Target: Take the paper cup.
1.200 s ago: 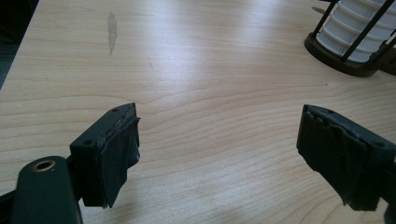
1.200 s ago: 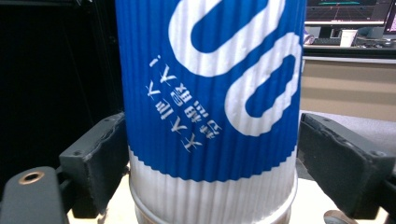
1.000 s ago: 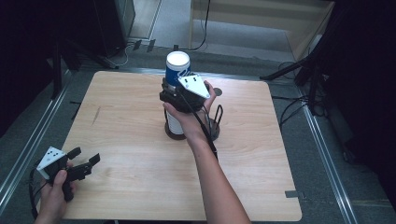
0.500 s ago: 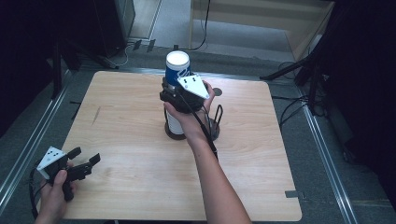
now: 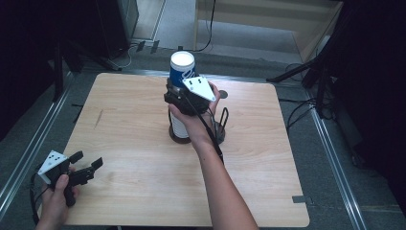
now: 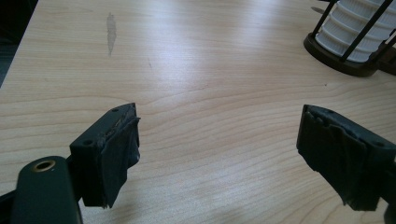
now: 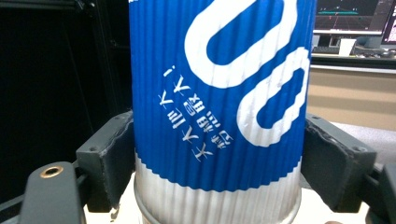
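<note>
A ribbed blue paper cup (image 5: pixel 182 67) with white lettering is held upside down above the table's middle. My right gripper (image 5: pixel 181 93) is shut on it. In the right gripper view both pads press the blue cup's (image 7: pixel 215 107) sides. Right below it a stack of white ribbed cups (image 5: pixel 179 125) stands in a black wire holder (image 5: pixel 221 120). My left gripper (image 5: pixel 87 159) rests near the table's front left corner, open and holding nothing. The left gripper view shows its jaws wide apart over bare wood, with the white stack (image 6: pixel 355 32) far off at the upper right.
The wooden table (image 5: pixel 119 110) carries a dark smudge (image 6: pixel 111 28) on its left half. Metal rails run along both sides of the table. Cables and dark stands crowd the floor behind it.
</note>
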Demonstrator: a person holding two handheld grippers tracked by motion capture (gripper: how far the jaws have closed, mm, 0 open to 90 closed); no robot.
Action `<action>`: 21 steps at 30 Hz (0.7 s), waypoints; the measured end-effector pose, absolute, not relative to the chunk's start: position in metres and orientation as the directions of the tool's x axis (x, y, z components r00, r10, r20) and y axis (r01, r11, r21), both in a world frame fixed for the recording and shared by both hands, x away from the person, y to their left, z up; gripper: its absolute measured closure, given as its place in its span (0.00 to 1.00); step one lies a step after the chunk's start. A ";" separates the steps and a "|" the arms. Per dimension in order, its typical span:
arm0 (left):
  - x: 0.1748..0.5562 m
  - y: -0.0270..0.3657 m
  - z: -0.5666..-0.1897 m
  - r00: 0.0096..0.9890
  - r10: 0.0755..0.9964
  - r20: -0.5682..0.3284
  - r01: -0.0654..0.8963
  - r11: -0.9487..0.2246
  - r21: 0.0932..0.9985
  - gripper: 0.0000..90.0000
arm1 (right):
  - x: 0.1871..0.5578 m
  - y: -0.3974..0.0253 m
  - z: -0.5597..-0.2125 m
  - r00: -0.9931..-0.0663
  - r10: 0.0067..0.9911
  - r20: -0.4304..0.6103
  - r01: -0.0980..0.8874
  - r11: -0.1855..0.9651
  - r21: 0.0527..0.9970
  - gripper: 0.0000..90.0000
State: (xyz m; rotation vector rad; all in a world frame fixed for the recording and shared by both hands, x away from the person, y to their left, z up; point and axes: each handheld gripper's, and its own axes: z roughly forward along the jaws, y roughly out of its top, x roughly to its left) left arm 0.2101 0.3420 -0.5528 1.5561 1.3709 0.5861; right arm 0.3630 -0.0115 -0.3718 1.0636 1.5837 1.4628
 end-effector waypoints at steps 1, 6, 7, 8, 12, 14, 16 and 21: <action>0.210 0.342 -0.553 0.258 0.939 -0.227 0.486 0.077 0.871 0.15 | 0.363 -0.011 -0.371 -0.399 0.917 0.031 0.098 0.010 0.995 0.20; 0.210 0.342 -0.553 0.258 0.939 -0.226 0.486 0.076 0.871 0.15 | 0.362 -0.012 -0.365 -0.398 0.917 0.033 0.087 0.002 0.996 0.20; 0.210 0.342 -0.553 0.259 0.939 -0.226 0.486 0.076 0.871 0.15 | 0.362 -0.013 -0.365 -0.399 0.916 0.032 0.083 0.002 0.997 0.20; 0.210 0.342 -0.553 0.258 0.939 -0.226 0.486 0.076 0.871 0.15 | 0.362 -0.013 -0.364 -0.399 0.917 0.031 0.079 0.001 0.997 0.20; 0.210 0.342 -0.553 0.259 0.939 -0.224 0.484 0.075 0.872 0.15 | 0.361 -0.014 -0.362 -0.399 0.917 0.027 0.067 0.000 0.998 0.21; 0.210 0.342 -0.553 0.258 0.939 -0.226 0.483 0.077 0.872 0.15 | 0.361 -0.014 -0.361 -0.406 0.913 0.030 0.059 -0.006 0.998 0.21; 0.210 0.342 -0.553 0.259 0.939 -0.225 0.483 0.076 0.872 0.15 | 0.361 -0.014 -0.361 -0.404 0.914 0.025 0.047 -0.006 0.999 0.21; 0.210 0.342 -0.553 0.257 0.939 -0.228 0.482 0.080 0.873 0.15 | 0.360 -0.014 -0.358 -0.396 0.918 0.023 0.023 -0.015 1.000 0.21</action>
